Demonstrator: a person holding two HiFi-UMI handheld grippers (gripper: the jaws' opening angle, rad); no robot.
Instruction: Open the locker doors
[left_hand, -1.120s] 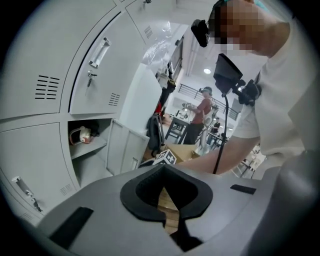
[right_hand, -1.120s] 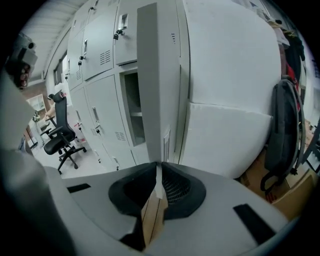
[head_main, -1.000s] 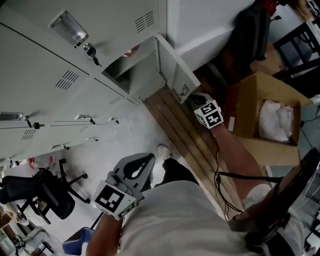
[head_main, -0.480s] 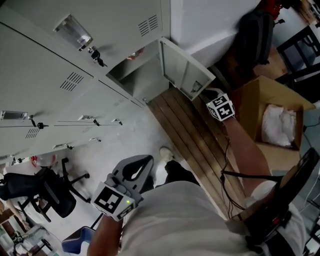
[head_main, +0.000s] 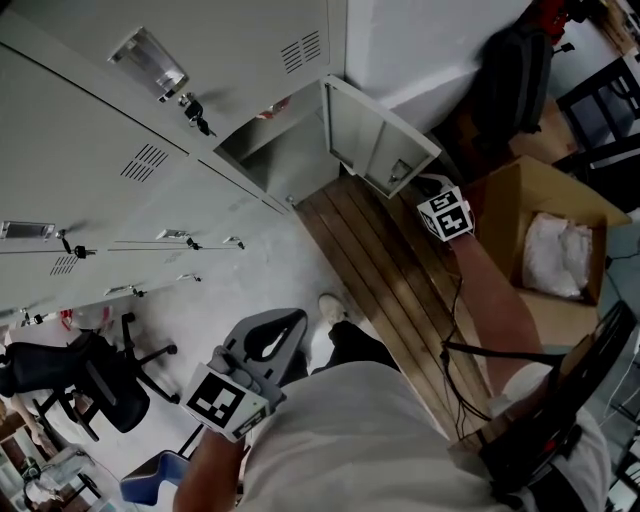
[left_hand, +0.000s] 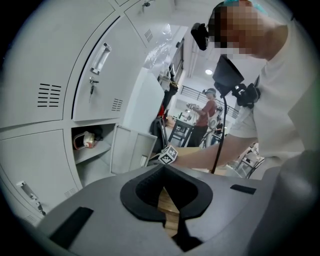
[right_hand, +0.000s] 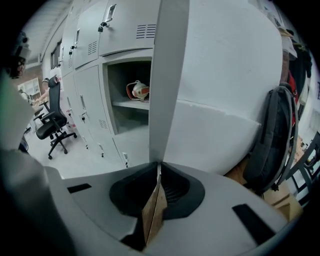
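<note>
1. The right gripper (right_hand: 158, 170) has the free edge of the open door (right_hand: 167, 75) between its jaws; they are narrow and have just been closing on the thin metal.
2. That door stands out to the right of its compartment (head_main: 270, 150), at the right end of the grey lockers (head_main: 100, 120).
3. A red-and-white thing (right_hand: 137, 91) lies on the shelf inside.
4. The left gripper (head_main: 290, 325) hangs near the body, well apart from the lockers, with its jaws together and nothing between them.

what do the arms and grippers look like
On the left gripper and right gripper: grey shells, black pads, black-and-white marker cubes. White short sleeves; black cable by the right arm. Right jaws have just been closing on the door edge.
</note>
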